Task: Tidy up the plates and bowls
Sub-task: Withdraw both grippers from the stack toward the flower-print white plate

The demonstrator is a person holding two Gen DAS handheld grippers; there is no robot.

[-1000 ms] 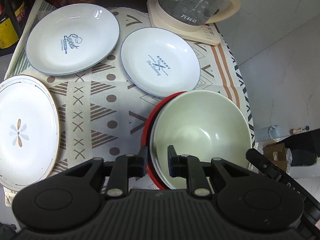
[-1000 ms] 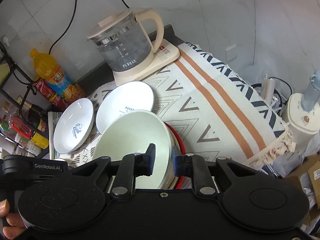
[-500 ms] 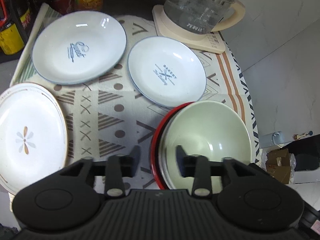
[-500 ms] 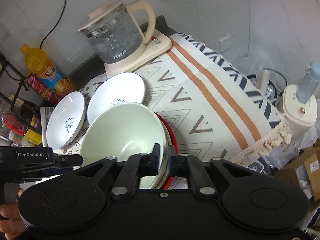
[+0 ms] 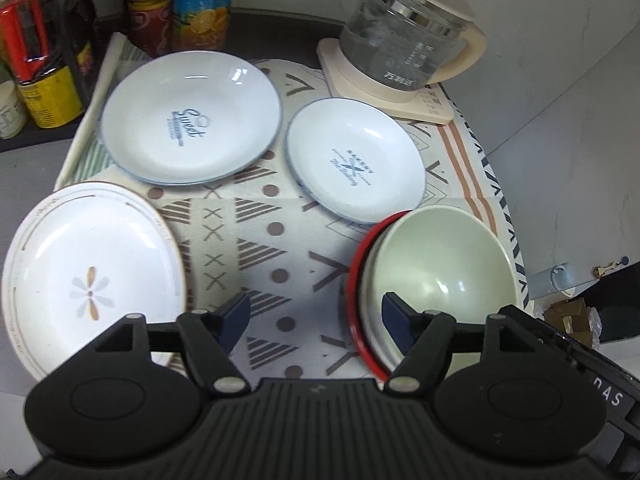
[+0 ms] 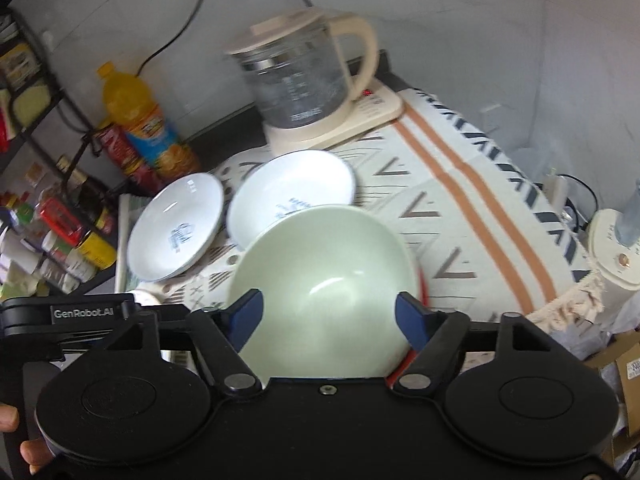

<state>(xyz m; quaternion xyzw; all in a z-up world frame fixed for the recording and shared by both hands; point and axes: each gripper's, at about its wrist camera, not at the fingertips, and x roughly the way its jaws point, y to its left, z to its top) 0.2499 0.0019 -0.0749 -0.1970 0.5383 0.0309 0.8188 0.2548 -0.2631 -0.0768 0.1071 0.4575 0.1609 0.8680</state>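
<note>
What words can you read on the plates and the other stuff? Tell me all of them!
"Sweet": big plate; the small lines under it are blurred.
"BAKERY": smaller plate; the slanted script below it is too small to read.
"GenRobot.AI": left gripper, seen from the right wrist.
"DAS": black part at the edge of the left view, cut off.
Kettle print, orange bottle label, shelf jars: too blurred.

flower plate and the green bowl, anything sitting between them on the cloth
Nothing; in the left wrist view only bare patterned cloth separates the flower plate from the green bowl.
</note>
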